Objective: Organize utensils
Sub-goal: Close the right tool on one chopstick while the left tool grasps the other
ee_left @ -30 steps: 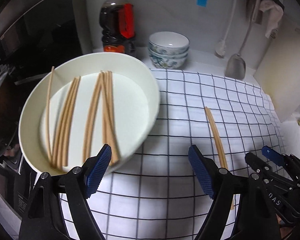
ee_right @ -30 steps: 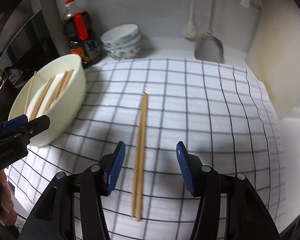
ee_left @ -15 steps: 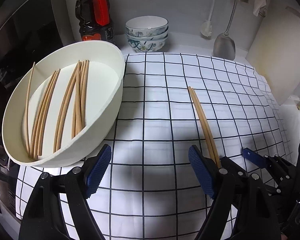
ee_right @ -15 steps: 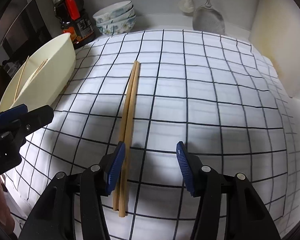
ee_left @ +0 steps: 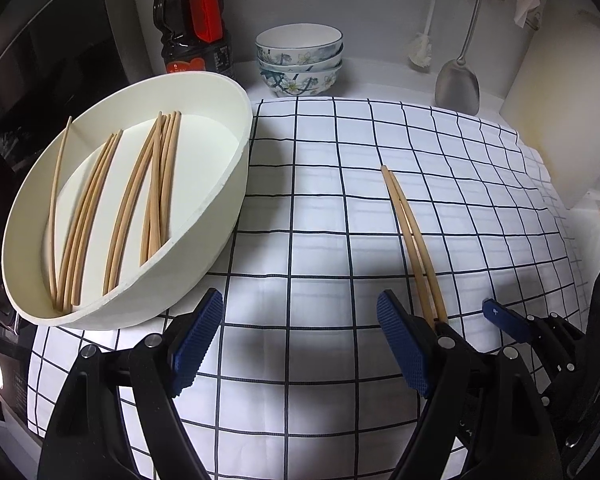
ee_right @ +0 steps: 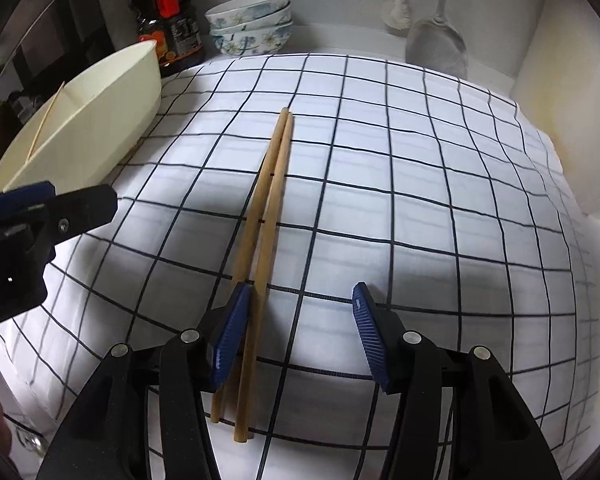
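A pair of wooden chopsticks lies on the checked cloth; it also shows in the right wrist view. My right gripper is open and low over the near end of the pair; its left pad sits against one stick. My left gripper is open and empty, just in front of the white oval dish. The dish holds several chopsticks and also shows in the right wrist view.
A dark sauce bottle and stacked floral bowls stand at the back. A metal spatula and a brush hang on the wall. A white board leans at the right.
The right gripper has moved forward and down over the chopstick pair's near end. The left gripper has drawn back a little; the dish, seemingly raised a second ago, now rests on the cloth.
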